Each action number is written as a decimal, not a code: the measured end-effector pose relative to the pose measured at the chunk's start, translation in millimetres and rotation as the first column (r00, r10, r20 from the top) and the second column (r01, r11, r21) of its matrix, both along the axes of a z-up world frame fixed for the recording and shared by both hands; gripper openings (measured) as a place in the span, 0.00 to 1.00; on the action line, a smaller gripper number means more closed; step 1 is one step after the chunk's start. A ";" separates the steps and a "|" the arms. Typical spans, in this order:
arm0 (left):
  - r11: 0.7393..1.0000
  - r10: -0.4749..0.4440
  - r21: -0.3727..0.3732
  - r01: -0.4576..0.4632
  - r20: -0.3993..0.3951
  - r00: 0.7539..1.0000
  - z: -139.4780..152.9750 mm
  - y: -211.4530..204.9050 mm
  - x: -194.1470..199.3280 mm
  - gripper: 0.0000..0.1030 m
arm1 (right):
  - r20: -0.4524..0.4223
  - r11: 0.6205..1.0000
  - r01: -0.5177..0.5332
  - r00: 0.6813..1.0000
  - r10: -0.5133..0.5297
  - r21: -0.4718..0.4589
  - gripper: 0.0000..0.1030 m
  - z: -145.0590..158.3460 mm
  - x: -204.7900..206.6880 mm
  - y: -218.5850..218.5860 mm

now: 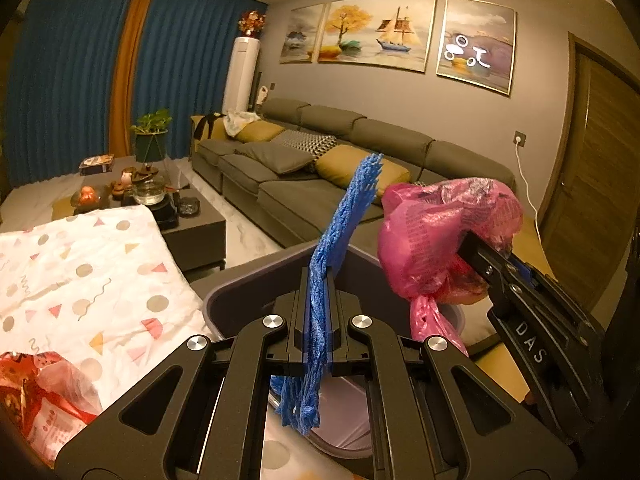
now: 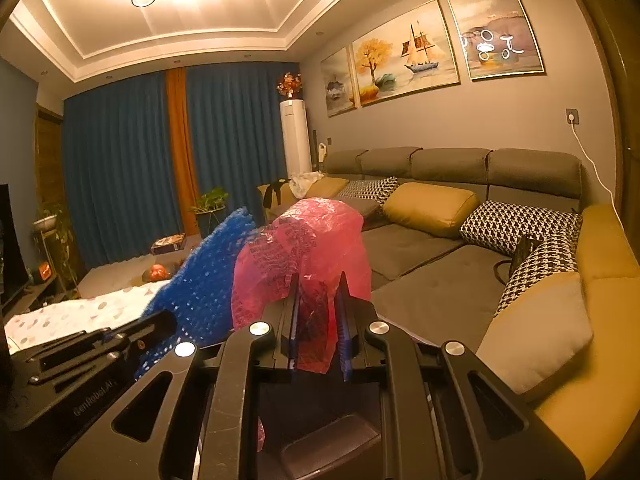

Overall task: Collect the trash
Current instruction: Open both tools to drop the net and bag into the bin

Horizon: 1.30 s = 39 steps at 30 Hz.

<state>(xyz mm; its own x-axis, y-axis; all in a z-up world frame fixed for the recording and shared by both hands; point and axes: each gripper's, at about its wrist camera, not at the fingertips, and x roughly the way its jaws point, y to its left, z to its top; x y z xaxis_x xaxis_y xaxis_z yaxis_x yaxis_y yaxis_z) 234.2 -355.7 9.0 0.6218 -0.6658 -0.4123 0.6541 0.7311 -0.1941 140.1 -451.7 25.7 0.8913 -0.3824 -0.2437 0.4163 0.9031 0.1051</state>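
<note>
Bright blue foam net sleeve (image 1: 352, 208); translucent pink plastic bag (image 1: 436, 232) printed with dark text; dull purple-grey bin (image 1: 240, 300). The cloth (image 1: 80, 280) is white with pink, beige and orange dots and triangles. Grey sofa (image 2: 420, 248) with mustard cushions (image 2: 432, 208) and black-and-white houndstooth pillows (image 2: 516, 224). Deep blue curtains (image 2: 120, 168) flank an orange strip.

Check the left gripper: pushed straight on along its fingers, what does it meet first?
Likely the far wall of the purple bin just ahead of the left gripper, which is shut on the blue foam net. Depth is unclear; a higher line would clear the rim toward the grey sofa.
</note>
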 end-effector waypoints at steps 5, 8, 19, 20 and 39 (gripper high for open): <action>1.000 -0.018 -0.002 0.018 -0.019 1.000 -4.6 -0.4 2.9 0.18 | -0.007 1.000 -0.007 1.000 0.007 0.008 0.30 0.8 3.7 -6.7; 1.000 0.030 -0.004 -0.030 -0.005 1.000 -6.6 7.7 3.5 0.59 | -0.010 0.999 -0.013 1.000 0.013 0.029 0.41 0.7 5.9 -10.6; 0.975 0.220 -0.021 -0.219 0.052 0.974 8.7 61.2 -15.9 0.92 | 0.027 1.000 0.004 1.000 -0.004 -0.001 0.61 14.3 -11.7 2.1; 0.972 0.236 -0.016 -0.235 0.064 0.970 10.1 66.6 -20.7 0.93 | 0.030 1.000 0.003 1.000 -0.003 -0.005 0.65 15.6 -13.2 4.5; 0.827 0.554 0.038 -0.561 0.118 0.824 -12.9 252.7 -127.5 0.94 | 0.011 0.985 -0.166 0.986 0.167 -0.047 0.75 3.5 -72.6 120.3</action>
<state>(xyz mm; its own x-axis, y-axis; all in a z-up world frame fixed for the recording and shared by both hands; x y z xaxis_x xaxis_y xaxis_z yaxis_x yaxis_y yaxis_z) 106.7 -103.0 -3.9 0.9175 -0.1662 -0.3613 0.1441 0.9857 -0.0875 67.5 -331.3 29.2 0.9468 -0.2386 -0.2160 0.2582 0.9638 0.0669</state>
